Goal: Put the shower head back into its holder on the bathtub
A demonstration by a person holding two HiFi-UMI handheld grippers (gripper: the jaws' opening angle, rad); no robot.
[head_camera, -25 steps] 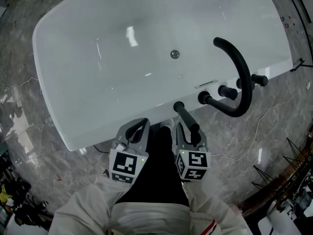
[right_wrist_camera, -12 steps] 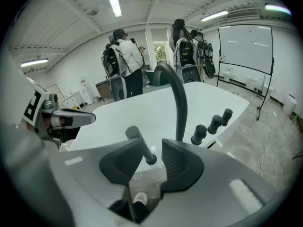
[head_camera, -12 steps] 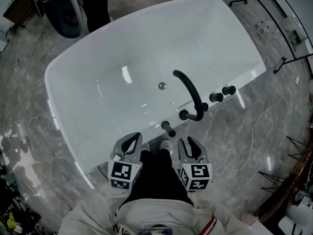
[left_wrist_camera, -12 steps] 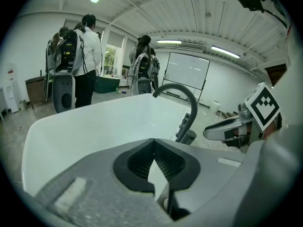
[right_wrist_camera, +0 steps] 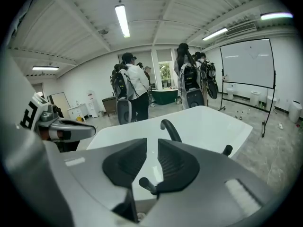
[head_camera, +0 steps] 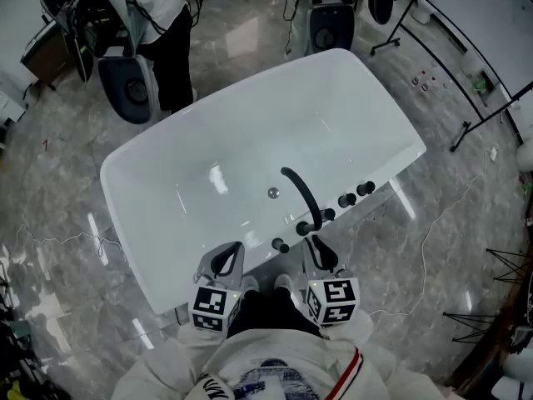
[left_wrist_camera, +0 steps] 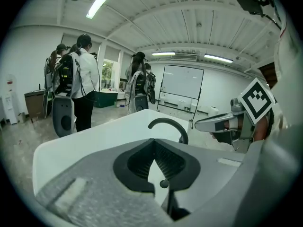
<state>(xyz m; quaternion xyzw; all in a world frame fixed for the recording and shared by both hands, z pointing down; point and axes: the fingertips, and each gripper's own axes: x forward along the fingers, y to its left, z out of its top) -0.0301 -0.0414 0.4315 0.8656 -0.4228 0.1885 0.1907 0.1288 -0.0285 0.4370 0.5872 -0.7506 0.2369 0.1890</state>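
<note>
The shower head [head_camera: 281, 245] is a small dark stub on the near rim of the bathtub [head_camera: 208, 140], just beside the curved spout [head_camera: 301, 197]. I can't make out its holder. The right gripper view shows its handle tilted, while the head view gives me only a dot. My left gripper [head_camera: 226, 255] has its jaws meeting at the tips, empty. My right gripper [head_camera: 319, 250] stands narrowly apart, its jaws having just been closing with nothing between them.

The bathtub [head_camera: 250, 140] is smooth, glossy white and catches the ceiling lights. Its curved spout [head_camera: 302, 193], knobs [head_camera: 365, 188] and shower head [head_camera: 281, 245] look matt black. The floor [head_camera: 75, 223] is polished grey veined stone, mirror-shiny.
</note>
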